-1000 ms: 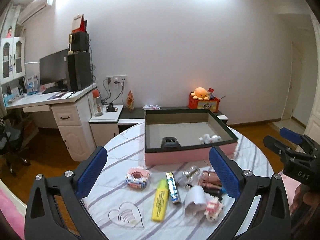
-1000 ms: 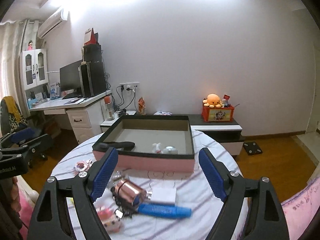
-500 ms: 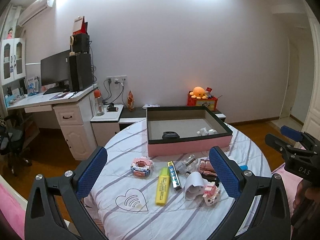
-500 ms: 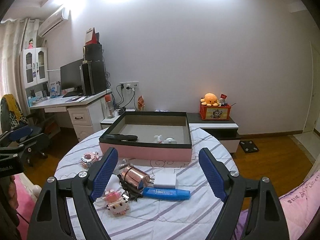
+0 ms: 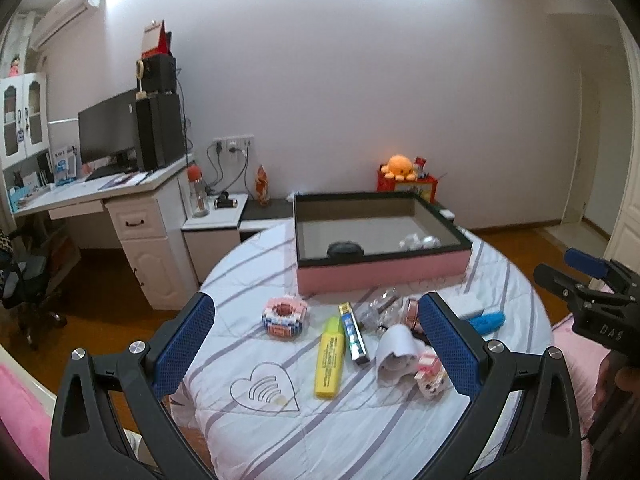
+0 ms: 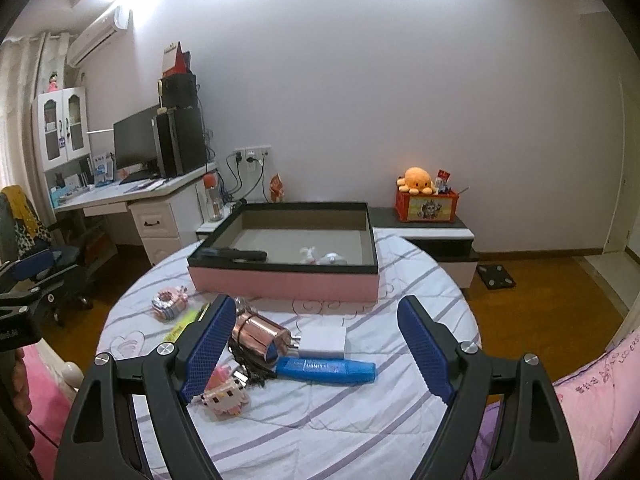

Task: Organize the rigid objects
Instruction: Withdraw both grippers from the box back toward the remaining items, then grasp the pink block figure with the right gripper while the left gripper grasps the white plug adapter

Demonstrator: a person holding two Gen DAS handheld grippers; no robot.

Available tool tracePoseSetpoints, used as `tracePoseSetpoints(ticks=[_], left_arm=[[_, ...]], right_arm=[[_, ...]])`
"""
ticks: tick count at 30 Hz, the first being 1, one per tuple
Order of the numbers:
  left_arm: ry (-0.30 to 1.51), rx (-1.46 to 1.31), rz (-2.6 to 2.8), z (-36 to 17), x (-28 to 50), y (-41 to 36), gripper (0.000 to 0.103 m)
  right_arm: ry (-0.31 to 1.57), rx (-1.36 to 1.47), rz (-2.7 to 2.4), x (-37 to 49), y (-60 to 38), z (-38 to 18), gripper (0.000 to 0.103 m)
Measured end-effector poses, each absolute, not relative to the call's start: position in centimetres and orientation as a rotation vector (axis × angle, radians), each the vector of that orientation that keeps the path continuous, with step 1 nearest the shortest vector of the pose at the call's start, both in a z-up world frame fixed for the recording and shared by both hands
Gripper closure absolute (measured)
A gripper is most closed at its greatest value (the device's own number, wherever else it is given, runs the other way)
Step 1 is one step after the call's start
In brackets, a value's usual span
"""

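Note:
A pink box with a black rim stands at the far side of the round table; a black object and small white items lie inside. In front of it lie a pink block donut, a yellow highlighter, a copper cylinder, a white charger, a blue tube and a pink block figure. My left gripper is open and empty above the table's near edge. My right gripper is open and empty over the charger and tube.
The table wears a striped white cloth. A white desk with monitor stands at the left, with a chair beside it. A low cabinet with an orange plush is behind the table. Pink bedding lies at the right.
Both grippers have drawn back and up from the table, so the box and the objects look smaller and farther away. Both stay open and empty.

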State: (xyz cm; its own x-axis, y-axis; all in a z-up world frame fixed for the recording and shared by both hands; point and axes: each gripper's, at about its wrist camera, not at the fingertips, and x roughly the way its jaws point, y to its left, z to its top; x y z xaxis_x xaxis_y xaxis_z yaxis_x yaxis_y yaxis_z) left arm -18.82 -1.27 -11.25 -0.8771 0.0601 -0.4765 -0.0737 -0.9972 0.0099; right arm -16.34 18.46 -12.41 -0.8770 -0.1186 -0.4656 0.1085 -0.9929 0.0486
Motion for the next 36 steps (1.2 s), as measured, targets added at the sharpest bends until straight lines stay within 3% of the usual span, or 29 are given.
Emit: tracePoseSetpoints(ticks=[14,22,31,32,35,36], left_arm=[[0.081,-1.014,2.819,-17.2,-21.9,1.2,0.0],[-0.017,-1.107,2.843,-17.9,-22.2,-1.5,0.0],[0.017,-1.16,2.826,-19.0,-21.6,-2.8,0.0],[0.018,-1.169,2.82,-19.1,-21.6,-2.8,0.0],[0.026,-1.174,2.805,-19.3,-21.7,-2.4,0.0],[0.028,-1.172,2.797,-19.4,-21.7,-2.2,0.0]], right_arm=[[-0.051,0.997,-2.857,-19.0,19.3,-18.1,0.019],[0.002,1.063,-2.68,-19.1,15.8,-20.4,0.019],[0.052,1.105,-2.572,-20.0,11.6,-22.4,0.019],[0.052,1.109,-2.566,-20.2,11.4,-22.6,0.021],[0.041,1.113,-2.532,-20.6,11.3,-22.9,0.052],[0.041,1.125,-2.52,-20.6,11.4,-23.1,0.054]])
